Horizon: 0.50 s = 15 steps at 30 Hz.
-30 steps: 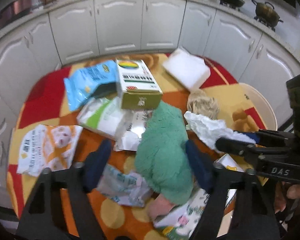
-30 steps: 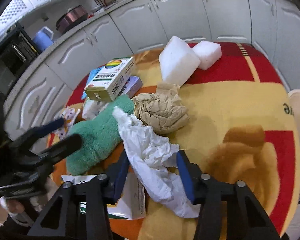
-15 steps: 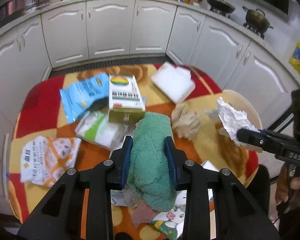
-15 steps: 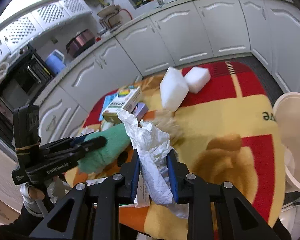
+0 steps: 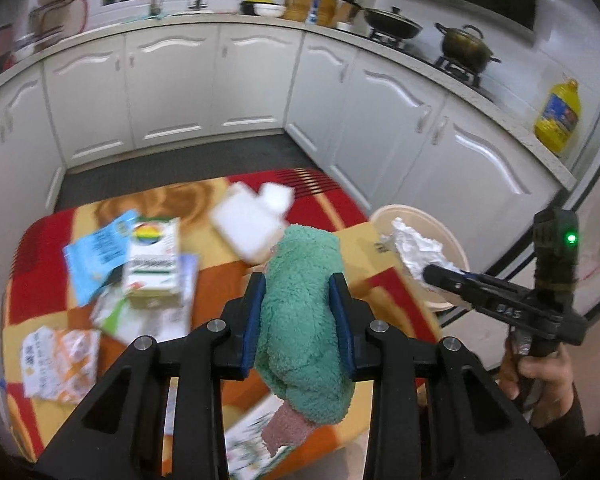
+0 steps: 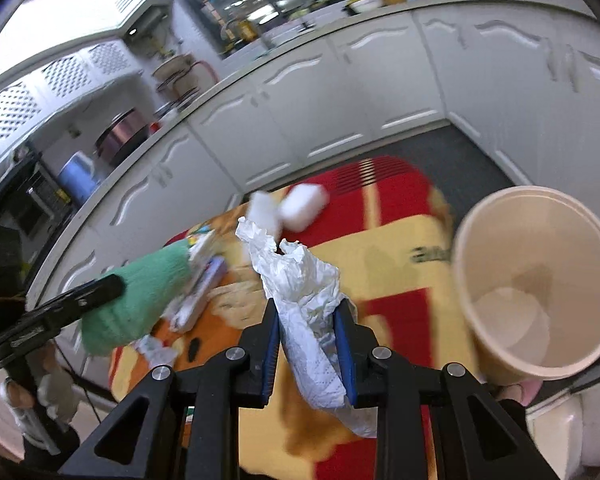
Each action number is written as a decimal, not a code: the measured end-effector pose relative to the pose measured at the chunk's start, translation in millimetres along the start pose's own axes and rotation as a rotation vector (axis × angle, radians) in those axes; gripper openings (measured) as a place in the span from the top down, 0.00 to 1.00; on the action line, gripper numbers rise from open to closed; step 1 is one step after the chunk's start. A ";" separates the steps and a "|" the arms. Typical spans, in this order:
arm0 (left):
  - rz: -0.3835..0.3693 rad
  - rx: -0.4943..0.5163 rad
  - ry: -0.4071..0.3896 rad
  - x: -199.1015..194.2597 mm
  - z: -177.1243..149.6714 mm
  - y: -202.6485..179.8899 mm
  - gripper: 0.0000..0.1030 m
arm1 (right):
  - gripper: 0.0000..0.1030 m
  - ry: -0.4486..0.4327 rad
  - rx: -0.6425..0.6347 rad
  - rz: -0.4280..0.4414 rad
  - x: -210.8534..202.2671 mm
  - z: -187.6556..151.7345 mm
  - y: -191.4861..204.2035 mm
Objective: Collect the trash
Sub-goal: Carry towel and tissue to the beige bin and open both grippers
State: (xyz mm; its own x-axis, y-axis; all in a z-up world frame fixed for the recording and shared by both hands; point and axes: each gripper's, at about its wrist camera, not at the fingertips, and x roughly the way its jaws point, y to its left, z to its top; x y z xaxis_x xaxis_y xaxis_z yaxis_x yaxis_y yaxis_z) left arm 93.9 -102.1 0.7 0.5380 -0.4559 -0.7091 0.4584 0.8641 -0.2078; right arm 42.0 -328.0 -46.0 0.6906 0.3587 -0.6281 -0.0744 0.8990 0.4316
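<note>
My left gripper (image 5: 300, 316) is shut on a fuzzy green cloth (image 5: 304, 320) and holds it above the table; the cloth also shows in the right wrist view (image 6: 136, 300). My right gripper (image 6: 310, 344) is shut on crumpled white paper (image 6: 304, 292), held in the air beside a beige bin (image 6: 536, 280). In the left wrist view the paper (image 5: 416, 248) hangs over the rim of the bin (image 5: 428, 216) at the table's right edge.
On the red and yellow tablecloth (image 5: 40, 248) lie a green-white box (image 5: 152, 264), a blue packet (image 5: 96, 256), an orange-white packet (image 5: 56, 356) and white foam blocks (image 5: 252, 224). White cabinets (image 5: 172, 88) curve around behind. A yellow oil bottle (image 5: 556, 116) stands on the counter.
Both grippers closed on their items and lifted them off the table. The right gripper carried the white paper to the right, up to the bin. The left gripper rose with the green cloth.
</note>
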 end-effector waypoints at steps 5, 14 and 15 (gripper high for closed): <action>-0.044 0.063 0.028 31.2 14.8 -56.5 0.71 | 0.76 -0.023 0.076 -0.084 -13.7 4.0 -48.5; -0.052 0.091 0.113 112.4 29.2 -128.8 0.71 | 0.76 -0.031 0.206 -0.187 -20.7 4.1 -125.0; -0.044 0.087 0.122 123.8 30.4 -134.3 0.71 | 0.76 -0.028 0.216 -0.194 -20.3 3.8 -131.0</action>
State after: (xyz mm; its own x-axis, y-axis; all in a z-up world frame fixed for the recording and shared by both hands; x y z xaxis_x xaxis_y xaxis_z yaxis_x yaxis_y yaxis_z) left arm 120.4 -281.1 -38.7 0.4282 -0.4588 -0.7786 0.5421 0.8197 -0.1849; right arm 40.5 -454.0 -87.3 0.6966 0.1757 -0.6956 0.2137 0.8747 0.4349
